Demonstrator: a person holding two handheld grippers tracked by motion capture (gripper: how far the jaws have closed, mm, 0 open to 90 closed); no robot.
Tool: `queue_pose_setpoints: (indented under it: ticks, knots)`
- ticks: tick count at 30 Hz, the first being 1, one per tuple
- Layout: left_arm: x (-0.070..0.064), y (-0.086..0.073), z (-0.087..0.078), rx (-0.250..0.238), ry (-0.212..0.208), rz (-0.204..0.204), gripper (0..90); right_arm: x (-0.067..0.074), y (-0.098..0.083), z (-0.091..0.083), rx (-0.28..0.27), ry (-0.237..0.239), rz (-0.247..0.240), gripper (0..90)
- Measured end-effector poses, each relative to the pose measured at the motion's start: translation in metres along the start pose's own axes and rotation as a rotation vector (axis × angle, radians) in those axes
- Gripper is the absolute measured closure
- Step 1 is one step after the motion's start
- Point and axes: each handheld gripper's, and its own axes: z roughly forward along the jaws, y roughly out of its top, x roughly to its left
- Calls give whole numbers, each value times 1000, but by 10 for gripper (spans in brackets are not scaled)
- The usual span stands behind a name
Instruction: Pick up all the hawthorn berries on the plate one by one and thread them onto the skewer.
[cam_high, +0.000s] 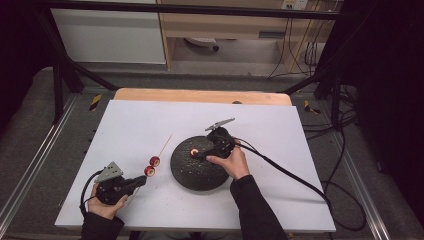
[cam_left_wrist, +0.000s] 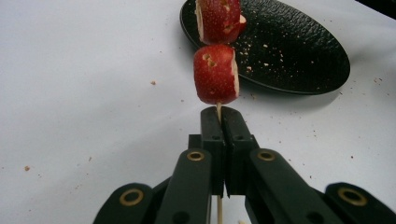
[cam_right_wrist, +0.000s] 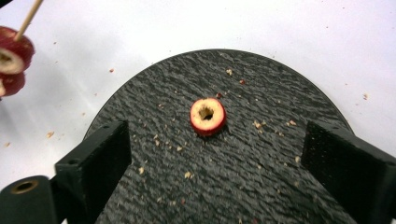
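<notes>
White tabletop: our left hand-held gripper (cam_left_wrist: 219, 114) pinches thin wooden skewer (cam_left_wrist: 218, 110); right hand-held gripper (cam_right_wrist: 215, 154), gaping empty, faces small, soft, cored red fruit slice (cam_right_wrist: 208, 115) ahead; grip rim gently.

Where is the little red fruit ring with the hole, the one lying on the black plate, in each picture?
High view: the red fruit ring with a hole lies on the round black textured plate, upper part, beside the right tongs.
Left gripper view: not in it.
Right gripper view: middle.
Shared landmark: the plate.

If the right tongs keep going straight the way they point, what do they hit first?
Most likely the cored red fruit piece lying on the black plate; it sits centred between the open right tongs, though depth is hard to judge.
</notes>
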Motion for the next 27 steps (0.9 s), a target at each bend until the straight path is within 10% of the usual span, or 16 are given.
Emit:
queue_pose_setpoints:
  ticks: [27]
  knots:
    - [0,0,0,9,-2,1,885,3,32,49,200,-17,-44,292]
